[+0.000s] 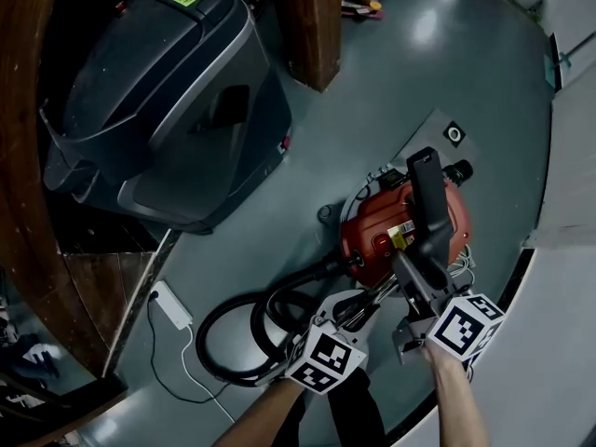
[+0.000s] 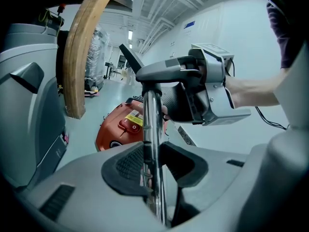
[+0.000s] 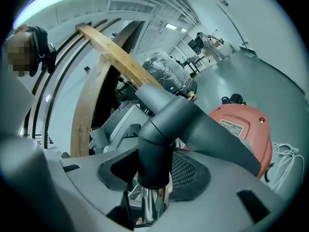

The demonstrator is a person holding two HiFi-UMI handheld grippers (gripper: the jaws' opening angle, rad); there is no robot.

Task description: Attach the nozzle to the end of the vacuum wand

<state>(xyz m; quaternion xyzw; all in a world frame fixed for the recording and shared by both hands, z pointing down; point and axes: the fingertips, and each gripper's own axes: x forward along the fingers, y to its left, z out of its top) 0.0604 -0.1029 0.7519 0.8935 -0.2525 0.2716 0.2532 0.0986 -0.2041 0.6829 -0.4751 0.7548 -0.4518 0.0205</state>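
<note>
**Nozzle meets wand above the floor**

Down on the grey floor sits the big grey bin at the upper left. The red vacuum lies lower right, and its black hose loops off to the left.

Up in the air, the left claw is pinching the shiny metal wand. The right claw is clamped around the round collar of the black nozzle. That collar sits over the tip of the tube, right at the join, though I can't tell how deep it has gone.

Here's the danger, folks! That chrome looks slick, so a hard push could slide the wand back through the left claw. If the two pieces aren't lined up, the collar could bind crooked. The hose could also drag the wand off line.
</note>
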